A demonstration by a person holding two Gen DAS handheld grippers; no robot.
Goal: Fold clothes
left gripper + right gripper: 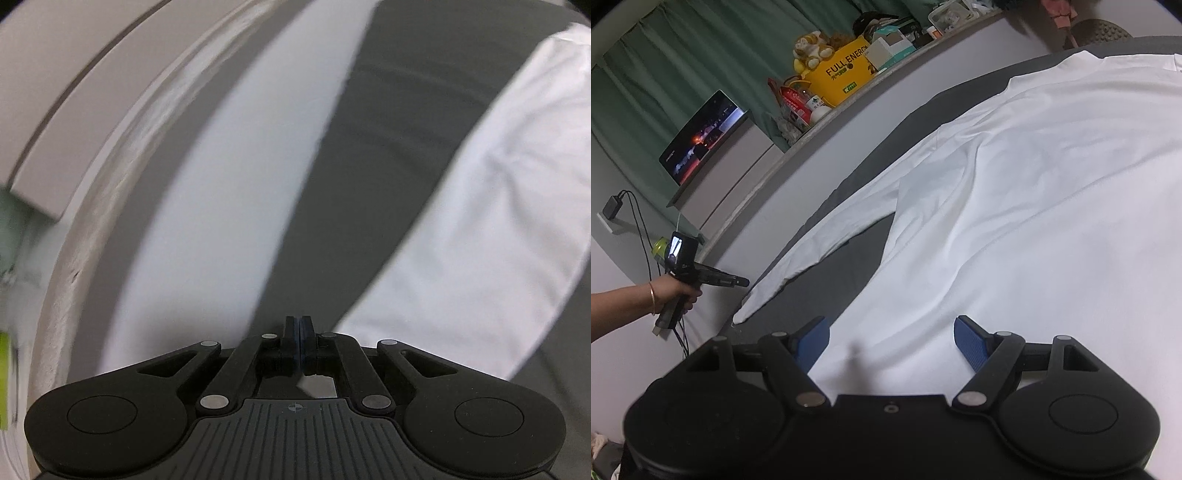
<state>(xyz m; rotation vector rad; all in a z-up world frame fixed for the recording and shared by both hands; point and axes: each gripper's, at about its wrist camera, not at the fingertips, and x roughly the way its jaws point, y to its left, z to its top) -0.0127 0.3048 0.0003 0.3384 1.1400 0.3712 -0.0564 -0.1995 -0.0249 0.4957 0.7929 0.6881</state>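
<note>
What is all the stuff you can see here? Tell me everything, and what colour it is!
shirt: one, white, long-sleeved, spread flat on the bed
bed cover: one, dark grey, under the shirt
curtain: one, green, along the back wall
screen: one, lit, leaning on a pale cabinet
box: one, yellow with black letters, on the ledge
soft toy: one, tan and yellow, above the box
charger: one, black with cables, on the wall
left gripper: black, jaws shut on nothing, beside the sleeve's end
right gripper: black, blue pads, jaws open over the shirt's hem
hand: one, with a bracelet, holding the left gripper
</note>
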